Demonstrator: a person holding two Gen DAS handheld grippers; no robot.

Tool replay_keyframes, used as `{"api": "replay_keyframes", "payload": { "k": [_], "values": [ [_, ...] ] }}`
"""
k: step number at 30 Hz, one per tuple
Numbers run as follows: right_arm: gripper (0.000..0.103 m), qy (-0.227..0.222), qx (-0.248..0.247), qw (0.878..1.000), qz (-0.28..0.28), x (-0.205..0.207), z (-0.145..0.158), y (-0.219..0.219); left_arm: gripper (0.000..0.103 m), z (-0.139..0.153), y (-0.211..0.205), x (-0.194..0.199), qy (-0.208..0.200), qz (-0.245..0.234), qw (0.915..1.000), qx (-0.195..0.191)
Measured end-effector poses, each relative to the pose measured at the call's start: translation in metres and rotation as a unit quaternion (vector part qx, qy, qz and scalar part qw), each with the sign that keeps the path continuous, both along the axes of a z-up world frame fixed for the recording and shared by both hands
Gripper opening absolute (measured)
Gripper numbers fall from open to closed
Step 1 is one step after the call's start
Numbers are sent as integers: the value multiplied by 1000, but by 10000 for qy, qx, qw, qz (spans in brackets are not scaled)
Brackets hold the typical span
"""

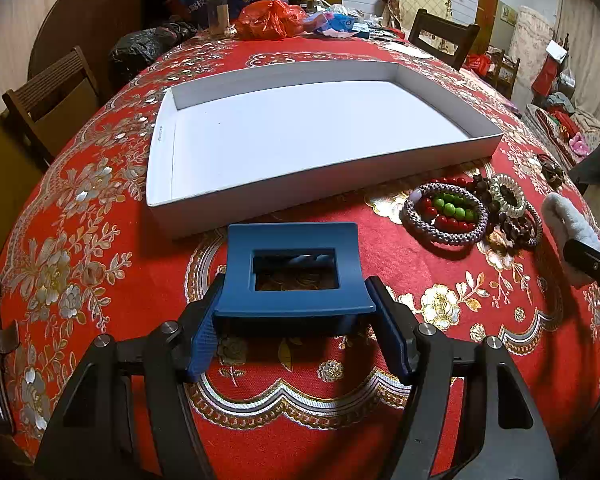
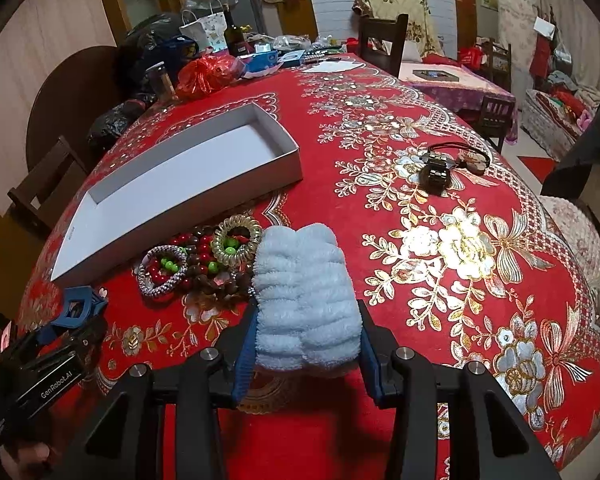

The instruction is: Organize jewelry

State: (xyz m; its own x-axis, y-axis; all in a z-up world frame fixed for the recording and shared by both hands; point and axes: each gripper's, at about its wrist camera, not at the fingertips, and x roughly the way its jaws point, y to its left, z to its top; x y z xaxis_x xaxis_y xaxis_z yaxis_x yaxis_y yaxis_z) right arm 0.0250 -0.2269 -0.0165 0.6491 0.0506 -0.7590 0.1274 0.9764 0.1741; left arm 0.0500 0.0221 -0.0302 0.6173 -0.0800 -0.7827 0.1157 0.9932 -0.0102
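Jewelry (image 1: 456,210) is lying in a loose heap on the red floral tablecloth (image 1: 100,240), just off the near right corner of the white tray (image 1: 300,136), whose floor is bare. In the left wrist view the heap is being seen at about two o'clock from the gripper: a grey woven bracelet (image 1: 444,236) ringing red and green beads, dark wooden beads behind it, and a clear coil hair tie (image 1: 508,196) at the far side.

A blue hair claw (image 1: 296,276) is being held by the left gripper (image 1: 296,332), its blue pads pressed against the clip's two sides with the jaws standing fairly wide; the tray's near wall is lying straight ahead at twelve o'clock.

A pale blue fluffy scrunchie (image 2: 306,300) is being clamped between the pads of the right gripper (image 2: 306,344), the jaws being kept about half apart by the soft bulk. From this gripper the heap is sitting at about ten o'clock, the tray beyond it at eleven, and the left gripper with its claw at nine. A dark watch (image 2: 434,168) with a corded pendant (image 2: 472,158) just beside it is lying well apart at one o'clock.
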Motion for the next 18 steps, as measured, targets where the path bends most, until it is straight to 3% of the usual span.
{"api": "replay_keyframes", "payload": {
  "k": [18],
  "values": [
    [42, -58, -24, 10000, 44, 0, 2, 2, 68, 0, 0, 0, 0, 0, 10000, 1]
  ]
}}
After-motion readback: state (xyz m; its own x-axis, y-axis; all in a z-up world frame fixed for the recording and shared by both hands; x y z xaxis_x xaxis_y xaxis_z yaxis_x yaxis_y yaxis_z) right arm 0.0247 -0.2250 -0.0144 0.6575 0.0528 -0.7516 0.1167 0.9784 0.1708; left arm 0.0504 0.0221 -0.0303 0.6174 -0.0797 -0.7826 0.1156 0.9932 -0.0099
